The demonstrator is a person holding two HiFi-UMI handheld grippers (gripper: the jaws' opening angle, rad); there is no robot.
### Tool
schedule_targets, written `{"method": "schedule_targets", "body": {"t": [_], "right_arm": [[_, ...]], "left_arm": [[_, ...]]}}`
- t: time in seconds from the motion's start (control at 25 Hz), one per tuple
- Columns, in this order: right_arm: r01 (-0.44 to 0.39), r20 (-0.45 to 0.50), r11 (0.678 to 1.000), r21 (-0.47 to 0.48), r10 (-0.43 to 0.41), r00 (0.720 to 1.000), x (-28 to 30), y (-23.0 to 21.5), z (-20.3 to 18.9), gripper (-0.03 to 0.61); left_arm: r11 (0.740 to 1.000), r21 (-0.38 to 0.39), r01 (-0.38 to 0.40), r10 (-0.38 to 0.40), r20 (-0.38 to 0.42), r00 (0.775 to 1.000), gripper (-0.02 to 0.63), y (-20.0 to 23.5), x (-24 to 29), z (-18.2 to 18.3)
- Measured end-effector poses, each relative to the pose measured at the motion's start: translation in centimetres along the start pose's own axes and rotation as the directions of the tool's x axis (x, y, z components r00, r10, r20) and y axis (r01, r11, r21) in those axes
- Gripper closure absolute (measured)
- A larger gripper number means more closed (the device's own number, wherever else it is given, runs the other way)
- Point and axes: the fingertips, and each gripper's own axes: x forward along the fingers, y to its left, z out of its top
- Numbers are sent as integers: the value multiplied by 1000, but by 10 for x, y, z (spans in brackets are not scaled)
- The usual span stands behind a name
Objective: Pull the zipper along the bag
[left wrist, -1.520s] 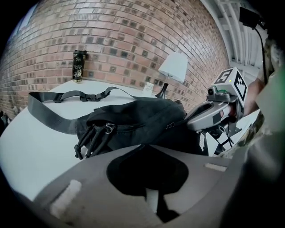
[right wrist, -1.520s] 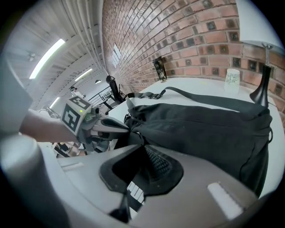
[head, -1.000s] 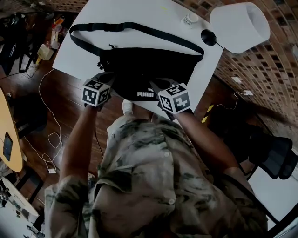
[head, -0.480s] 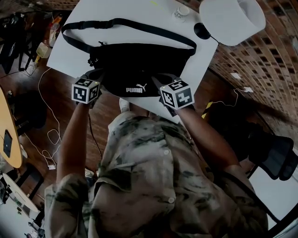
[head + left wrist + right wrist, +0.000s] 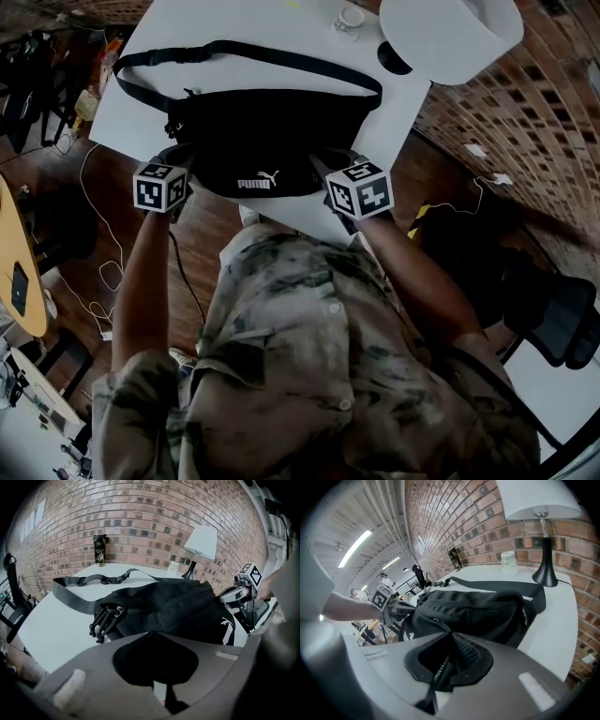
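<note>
Black waist bag (image 5: 272, 131) lies on the white table (image 5: 281, 28). Head view: left gripper (image 5: 176, 161) and right gripper (image 5: 330, 167) stand farther apart than 1.0 s ago. Left gripper view: jaws clenched on the waist bag's fabric. Right gripper view: jaws likewise clenched on its fabric.

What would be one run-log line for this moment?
left hand-held gripper: shut on bag | right hand-held gripper: shut on bag | bag: lying on table | cord pulls: free
</note>
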Motion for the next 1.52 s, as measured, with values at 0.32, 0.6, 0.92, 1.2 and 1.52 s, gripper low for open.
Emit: {"method": "schedule_targets", "body": {"t": [0.32, 0.6, 0.92, 1.2, 1.52], "right_arm": [[-6, 15, 1000, 18, 6, 1000, -9, -22, -6, 554], [-25, 17, 1000, 18, 25, 1000, -11, -36, -11, 554], [-49, 11, 999, 11, 49, 999, -10, -40, -16, 554], [-59, 23, 998, -22, 60, 998, -8, -42, -16, 552], [-79, 40, 984, -160, 86, 995, -12, -30, -17, 486]], "left_arm": [[999, 1, -52, 52, -28, 998, 614, 1, -1, 0], [997, 7, -83, 84, -53, 995, 614, 2, -1, -1], [993, 25, -118, 120, -85, 989, 613, 2, -1, -2], [986, 30, -161, 164, -109, 980, 612, 2, -3, 0], [962, 18, -274, 275, -41, 961, 611, -1, -25, 8]]}}
